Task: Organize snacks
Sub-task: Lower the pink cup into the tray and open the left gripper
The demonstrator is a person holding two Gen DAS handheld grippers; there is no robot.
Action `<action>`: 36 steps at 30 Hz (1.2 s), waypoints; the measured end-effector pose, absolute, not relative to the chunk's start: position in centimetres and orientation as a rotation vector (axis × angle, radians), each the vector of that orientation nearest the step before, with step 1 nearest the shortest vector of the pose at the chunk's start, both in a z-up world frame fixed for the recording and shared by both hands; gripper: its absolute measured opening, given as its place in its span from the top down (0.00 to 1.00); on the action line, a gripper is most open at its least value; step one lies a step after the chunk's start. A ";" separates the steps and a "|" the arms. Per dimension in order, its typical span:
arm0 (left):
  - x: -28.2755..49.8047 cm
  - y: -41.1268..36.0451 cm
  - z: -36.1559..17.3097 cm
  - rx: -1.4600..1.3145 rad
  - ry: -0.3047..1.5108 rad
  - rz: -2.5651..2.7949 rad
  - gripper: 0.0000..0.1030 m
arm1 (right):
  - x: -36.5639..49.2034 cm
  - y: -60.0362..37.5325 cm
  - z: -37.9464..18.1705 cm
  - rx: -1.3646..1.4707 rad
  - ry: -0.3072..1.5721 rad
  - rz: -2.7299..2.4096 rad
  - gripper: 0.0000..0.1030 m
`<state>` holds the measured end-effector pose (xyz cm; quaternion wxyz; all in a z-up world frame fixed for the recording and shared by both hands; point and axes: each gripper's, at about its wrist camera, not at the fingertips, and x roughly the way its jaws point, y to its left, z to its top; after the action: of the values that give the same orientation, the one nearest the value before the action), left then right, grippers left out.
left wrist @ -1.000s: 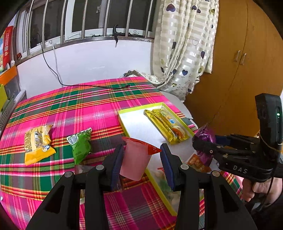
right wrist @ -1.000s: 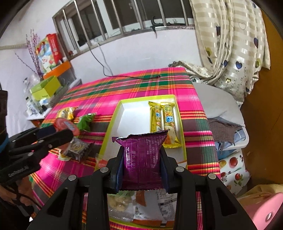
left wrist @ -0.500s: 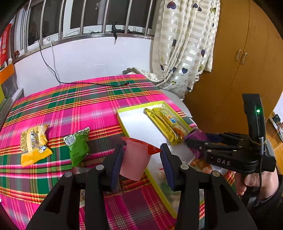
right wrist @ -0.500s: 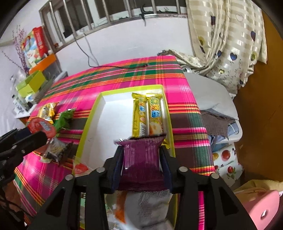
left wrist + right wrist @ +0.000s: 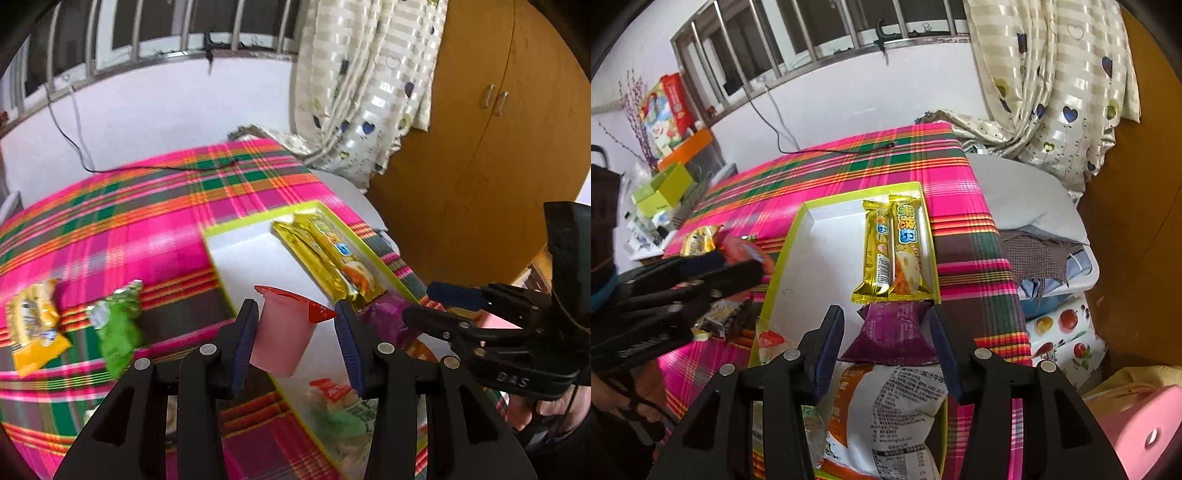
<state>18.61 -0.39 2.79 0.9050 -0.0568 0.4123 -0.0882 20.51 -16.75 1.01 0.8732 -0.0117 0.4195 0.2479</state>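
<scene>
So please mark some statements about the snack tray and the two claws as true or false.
1. The left claw holds a pink cup with a red lid. True.
2. The purple packet lies on the plaid cloth outside the tray. False: it lies in the tray, between the opening jaws of the right claw.
3. Two yellow bars lie side by side in the tray. True.
4. The green packet is inside the tray. False: it lies on the plaid cloth, beside a yellow packet.
</scene>
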 end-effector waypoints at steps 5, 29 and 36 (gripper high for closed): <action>19.8 -1.1 1.5 -0.159 0.900 -0.252 0.57 | 20.4 -16.9 1.0 -0.022 0.875 0.519 0.55; 13.8 1.2 3.2 -0.183 0.848 -0.194 0.56 | 16.5 -15.9 3.0 -0.034 0.834 0.546 0.55; 11.3 2.5 3.6 -0.199 0.825 -0.145 0.56 | 14.9 -14.6 3.6 -0.054 0.822 0.575 0.55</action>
<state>11.34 2.48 3.62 0.9087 -0.0967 0.3999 -0.0703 14.88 -14.55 3.58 0.8765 -0.0257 0.3939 0.2758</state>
